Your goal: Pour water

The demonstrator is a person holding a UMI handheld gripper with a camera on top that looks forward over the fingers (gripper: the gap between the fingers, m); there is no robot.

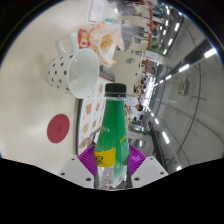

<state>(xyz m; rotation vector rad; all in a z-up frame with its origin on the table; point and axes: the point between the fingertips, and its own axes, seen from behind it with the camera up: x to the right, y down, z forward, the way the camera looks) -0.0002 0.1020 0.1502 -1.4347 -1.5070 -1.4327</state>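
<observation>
A clear plastic bottle [113, 130] with a green label and a dark cap stands between my fingers, its cap pointing away toward a cup. My gripper [111, 160] is shut on the bottle, both purple pads [93, 156] pressing its sides. The whole view is tilted. Just beyond the cap, a white cup [72, 71] with black dots appears on its side in this tilted view, its open mouth facing the bottle. No water is seen leaving the bottle.
A round red coaster [59, 128] lies on the white table [35, 100] beside the bottle. Food packets [100, 40] lie beyond the cup. A room with ceiling lights stretches past the table's edge.
</observation>
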